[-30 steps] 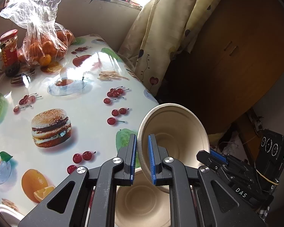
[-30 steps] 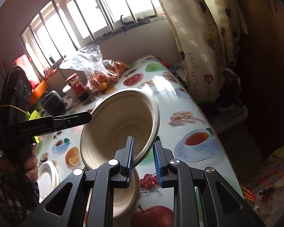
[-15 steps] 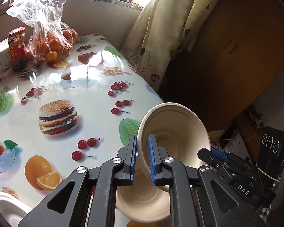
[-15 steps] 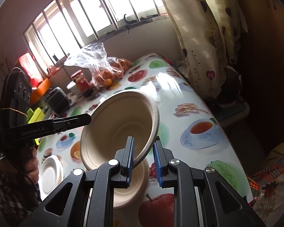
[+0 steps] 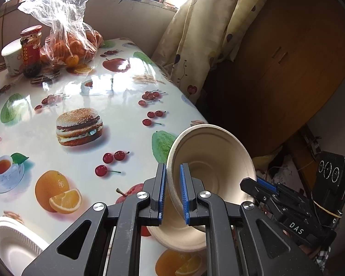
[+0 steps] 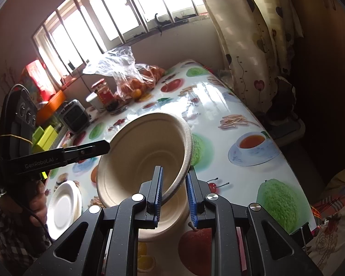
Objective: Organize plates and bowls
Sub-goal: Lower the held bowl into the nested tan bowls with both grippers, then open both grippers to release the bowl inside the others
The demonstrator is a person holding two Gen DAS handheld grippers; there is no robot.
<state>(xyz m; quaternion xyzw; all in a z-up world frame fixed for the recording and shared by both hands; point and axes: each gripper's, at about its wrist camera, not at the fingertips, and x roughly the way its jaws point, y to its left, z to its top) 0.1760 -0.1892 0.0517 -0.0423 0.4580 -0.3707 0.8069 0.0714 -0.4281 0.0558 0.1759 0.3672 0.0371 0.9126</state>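
Note:
A beige paper bowl (image 5: 216,161) hangs tilted over the table, held by both grippers at once. My left gripper (image 5: 172,184) is shut on its left rim, blue pads either side of the wall. My right gripper (image 6: 174,184) is shut on the opposite rim of the same bowl (image 6: 145,151). Each gripper shows in the other's view: the right gripper (image 5: 264,185) beside the bowl, the left gripper (image 6: 103,146) at its far rim. A second beige bowl (image 5: 179,237) (image 6: 170,218) sits upright on the table just beneath. White plates (image 6: 64,204) (image 5: 13,241) lie stacked to the left.
The table (image 5: 117,105) wears a glossy fruit-print cloth. At its far end stand a bag of oranges (image 5: 66,41), a red jar (image 5: 31,43) and a white cup (image 5: 10,55). A curtain (image 5: 195,34) and a wooden cabinet (image 5: 287,69) border the right edge.
Both grippers have moved together with the bowl toward the near end of the table, sinking slightly. More of the bowl underneath and the white plates now shows. Both grips are unchanged.

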